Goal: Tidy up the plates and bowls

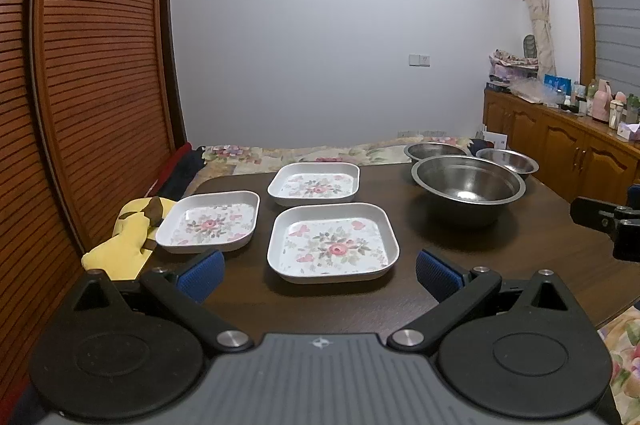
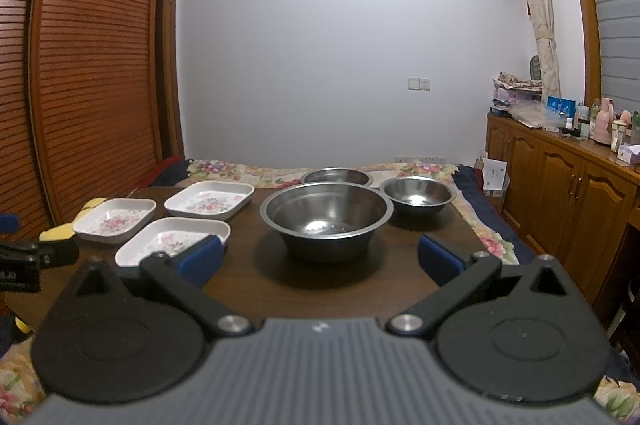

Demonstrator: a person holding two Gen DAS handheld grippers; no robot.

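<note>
Plates and bowls all sit on a dark wood counter (image 1: 520, 245), none stacked. Three square white floral plates on the left half: near plate (image 1: 333, 243), left plate (image 1: 208, 222) just beside it, far plate (image 1: 314, 184) behind, all apart from each other. Three steel bowls on the right half: big bowl (image 2: 326, 215) nearest, small bowl (image 2: 418, 194) to its right and behind, back bowl (image 2: 336, 176) partly hidden behind the big one, at the far counter edge. Left gripper (image 1: 320, 275) spread wide, blue pads empty, hovering just in front of the near plate. Right gripper (image 2: 320, 259) also spread wide, holding nothing, lined up with the big bowl; its left pad overlaps the near plate's corner in view, contact unclear. Yellow cloth (image 1: 124, 237) at the counter's left edge, touching the left plate's corner. Floral bedspread (image 2: 248, 169) beyond the counter, wooden cabinets (image 2: 560, 193) along the right wall.
</note>
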